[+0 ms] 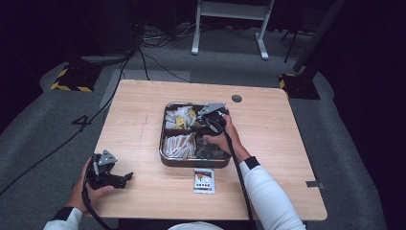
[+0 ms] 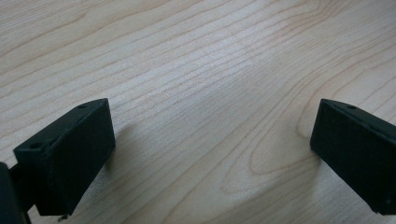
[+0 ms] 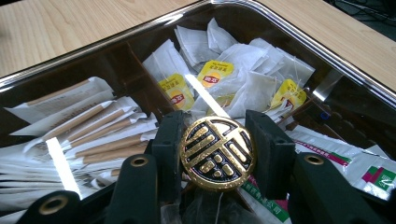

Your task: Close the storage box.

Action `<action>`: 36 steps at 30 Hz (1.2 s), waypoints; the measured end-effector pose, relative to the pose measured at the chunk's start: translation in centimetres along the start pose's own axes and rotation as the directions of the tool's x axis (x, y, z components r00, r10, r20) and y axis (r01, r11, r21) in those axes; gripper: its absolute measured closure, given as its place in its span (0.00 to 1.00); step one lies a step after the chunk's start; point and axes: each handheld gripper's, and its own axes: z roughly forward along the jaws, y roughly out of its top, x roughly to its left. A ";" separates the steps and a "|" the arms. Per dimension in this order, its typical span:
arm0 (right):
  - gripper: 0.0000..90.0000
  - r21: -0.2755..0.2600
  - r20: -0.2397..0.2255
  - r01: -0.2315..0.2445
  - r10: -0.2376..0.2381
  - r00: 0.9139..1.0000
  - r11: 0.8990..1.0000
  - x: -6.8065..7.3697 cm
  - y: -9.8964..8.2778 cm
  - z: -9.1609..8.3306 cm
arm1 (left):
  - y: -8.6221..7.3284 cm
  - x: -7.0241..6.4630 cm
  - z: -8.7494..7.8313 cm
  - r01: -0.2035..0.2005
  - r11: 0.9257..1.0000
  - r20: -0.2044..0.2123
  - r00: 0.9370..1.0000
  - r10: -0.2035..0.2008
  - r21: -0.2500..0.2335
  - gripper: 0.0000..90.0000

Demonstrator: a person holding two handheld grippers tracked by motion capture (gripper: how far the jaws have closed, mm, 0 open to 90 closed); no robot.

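A dark compartmented tray [image 1: 165, 160] with a bright metal rim is seen near the middle of the wooden table [image 1: 143, 129] in the high view. The right gripper [image 1: 205, 125] is held over the tray's right half, the right hand [image 1: 221, 136] wrapped around its body and the cable trailing back along the white sleeve [image 1: 268, 191]. In the right gripper view, a round black disc with a raised gold emblem [image 3: 217, 152] is seen clamped between the two black jaws, one pad pressed against each side of its edge; the disc is held upright, face toward the camera, just above the tray's contents. Behind the disc, tea bags [image 3: 233, 70] with yellow tags are piled in the far compartment; paper-wrapped sticks [image 3: 93, 135] are stacked in the compartment at the left of that view, and flat sachets with green and pink print [image 3: 364, 172] are lying at the right. In the high view, one printed sachet [image 1: 204, 180] is noted lying on the table just in front of the tray, apart from it. The left gripper [image 1: 125, 178] is found near the table's front left corner, well apart from the tray, held in the left hand [image 1: 91, 191]. In the left gripper view, its jaws are seen standing wide apart over bare wood, with nothing between them.
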 end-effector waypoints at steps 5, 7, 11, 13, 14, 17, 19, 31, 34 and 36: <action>0.67 0.003 0.000 -0.003 0.003 1.000 1.000 -0.2 0.0 0.4 | 0.0 0.0 0.0 0.000 1.000 0.000 1.000 0.000 0.000 0.00; 0.67 0.000 0.000 -0.007 0.007 1.000 1.000 -0.3 0.0 0.5 | 0.0 0.0 0.0 0.000 1.000 0.000 1.000 0.000 -0.001 0.00; 0.67 0.008 0.001 -0.004 0.004 1.000 1.000 -0.4 0.0 0.8 | 0.0 0.0 0.0 -0.001 1.000 -0.001 1.000 0.001 0.000 0.00; 0.67 0.006 -0.003 -0.015 0.015 1.000 1.000 -0.5 0.0 0.8 | 0.0 0.0 0.0 0.000 1.000 0.000 1.000 0.000 0.000 0.00; 0.67 0.005 -0.003 -0.016 0.016 1.000 1.000 -0.5 -0.1 0.9 | 0.0 0.0 0.0 0.000 1.000 0.000 1.000 0.000 0.000 0.00; 0.67 0.000 -0.004 -0.017 0.017 1.000 1.000 -0.5 -0.2 0.9 | 0.0 0.0 0.0 0.000 1.000 0.000 1.000 0.000 -0.001 0.00; 0.66 -0.002 -0.007 -0.018 0.018 1.000 1.000 -0.5 -0.2 0.9 | 0.0 0.0 0.0 0.000 1.000 0.000 1.000 0.000 -0.001 0.00; 0.63 -0.023 -0.024 -0.018 0.018 1.000 1.000 -0.5 -0.5 0.4 | 0.0 0.0 0.0 0.002 1.000 -0.004 1.000 -0.002 0.000 0.00; 0.62 -0.034 -0.021 -0.014 0.013 1.000 0.999 -0.6 -0.5 0.3 | 0.0 0.0 0.0 0.003 1.000 -0.005 1.000 -0.003 -0.001 0.00; 0.60 -0.032 -0.018 -0.012 0.011 1.000 0.999 -0.6 -0.5 0.2 | 0.0 0.0 0.0 0.003 1.000 -0.005 1.000 -0.003 0.000 0.00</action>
